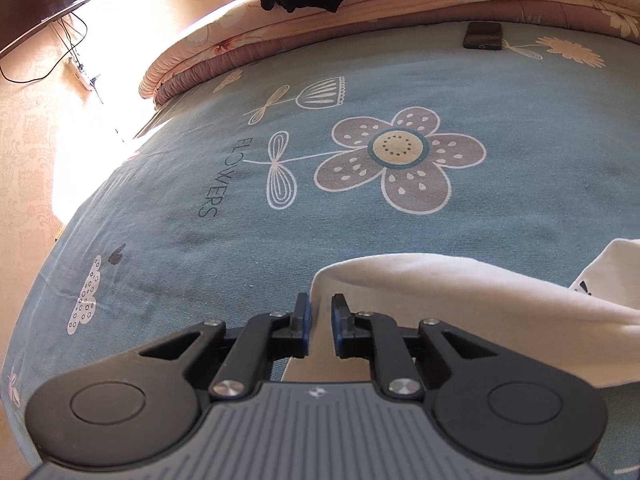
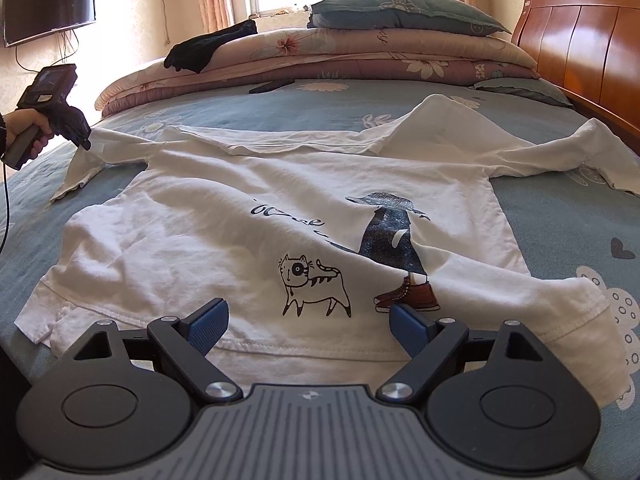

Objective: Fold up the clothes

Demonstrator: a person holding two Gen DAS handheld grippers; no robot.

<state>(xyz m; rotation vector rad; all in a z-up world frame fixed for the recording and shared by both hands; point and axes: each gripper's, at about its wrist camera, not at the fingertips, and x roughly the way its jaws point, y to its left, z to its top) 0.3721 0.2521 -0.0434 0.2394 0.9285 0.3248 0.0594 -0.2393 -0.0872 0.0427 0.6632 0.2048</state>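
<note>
A white T-shirt [image 2: 256,216] lies spread print-side up across the blue bed [image 2: 560,216], body mostly flat but rumpled, with a ridge of cloth running over the printed figure. The left gripper [image 1: 321,308] has its fingers drawn narrow around the edge of the left sleeve [image 2: 80,168]; cloth sits between the pads, though whether they truly pinch it is hard to judge, since a slim gap shows. The right gripper [image 2: 308,320] hovers over the hem with its fingers spread wide, holding nothing.

The risks look plain. If the left grip is loose, the sleeve could slide out when pulled. A pull from one side alone could drag the whole shirt across the sheet, since nothing pins the hem, and deepen the wrinkles. The far sleeve [image 2: 592,148] is bunched and may fold crooked.
</note>
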